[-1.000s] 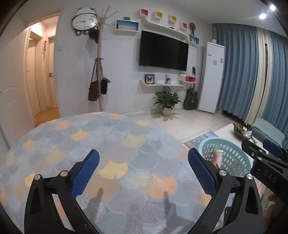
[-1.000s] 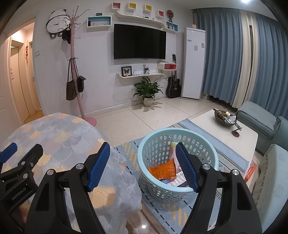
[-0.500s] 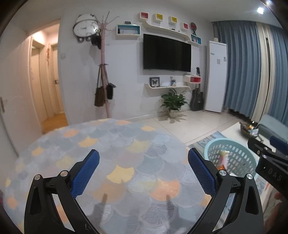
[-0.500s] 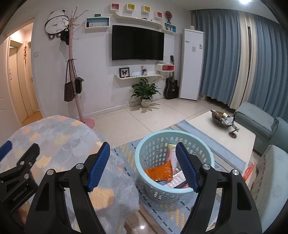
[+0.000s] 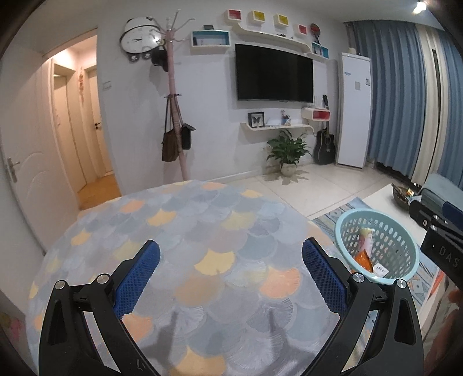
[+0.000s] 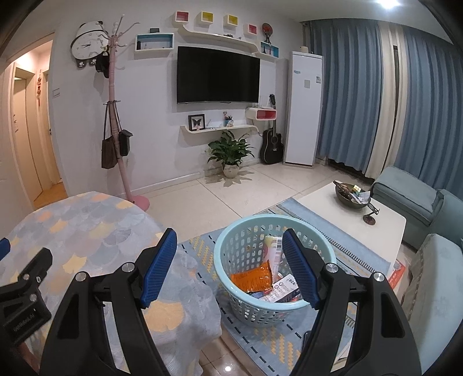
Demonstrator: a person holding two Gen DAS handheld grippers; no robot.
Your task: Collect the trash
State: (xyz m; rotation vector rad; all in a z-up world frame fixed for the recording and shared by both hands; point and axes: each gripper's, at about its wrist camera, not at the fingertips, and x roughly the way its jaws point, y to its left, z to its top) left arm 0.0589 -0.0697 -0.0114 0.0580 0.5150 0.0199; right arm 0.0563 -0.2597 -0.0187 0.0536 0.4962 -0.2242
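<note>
On the rug beside the table [image 5: 202, 231], the basket [image 6: 231, 248] already holds the wrappers [image 6: 254, 276], so with your left gripper [image 5: 231, 272] and right gripper [image 6: 228, 266] both spread wide and empty, collecting looks finished unless you spot more trash.

Both fisheye views are sharp but dim and bluish, bending hard toward black corners; a ceiling spotlight [image 6: 389, 2] flares overhead, the hallway [image 5: 86, 121] glows warm, and finger shadows cross the tablecloth [image 5: 185, 231]
</note>
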